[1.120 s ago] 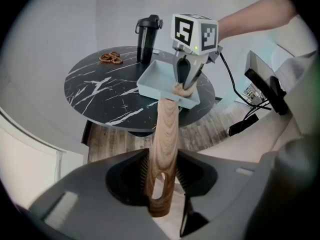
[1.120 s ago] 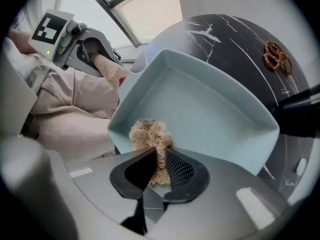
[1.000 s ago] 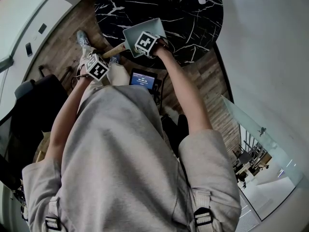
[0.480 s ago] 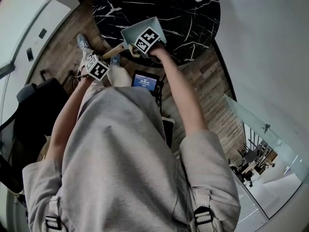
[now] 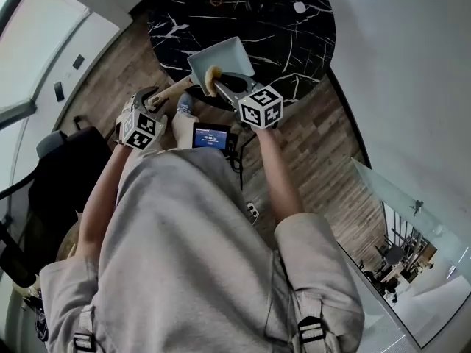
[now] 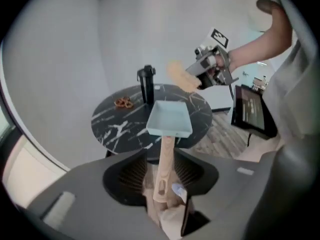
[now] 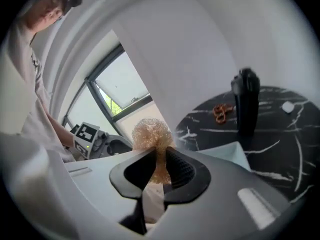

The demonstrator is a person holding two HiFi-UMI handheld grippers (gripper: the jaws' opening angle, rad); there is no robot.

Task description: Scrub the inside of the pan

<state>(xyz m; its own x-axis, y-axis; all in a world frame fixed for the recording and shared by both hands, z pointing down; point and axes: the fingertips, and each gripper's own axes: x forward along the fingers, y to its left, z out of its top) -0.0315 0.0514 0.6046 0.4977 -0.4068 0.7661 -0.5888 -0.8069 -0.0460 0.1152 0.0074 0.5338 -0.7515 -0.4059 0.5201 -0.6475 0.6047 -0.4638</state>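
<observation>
A square pale blue pan hangs over the near edge of the black marble table. Its wooden handle runs back between the jaws of my left gripper. Those jaws have just been opening, and the handle still sits gripped between them. In the head view my left gripper is left of the pan. My right gripper is shut on a golden wire scrubber. It holds the scrubber at the pan's near rim, raised above the pan in the left gripper view.
A black bottle and a brown pretzel-like thing stand at the table's far side. A small white object lies further right. A lit tablet sits at my waist. A black chair is on the left, over wooden floor.
My right gripper has lifted out of the pan and pulled back toward me with the scrubber. My left gripper has risen and tilted, the pan's handle still in it.
</observation>
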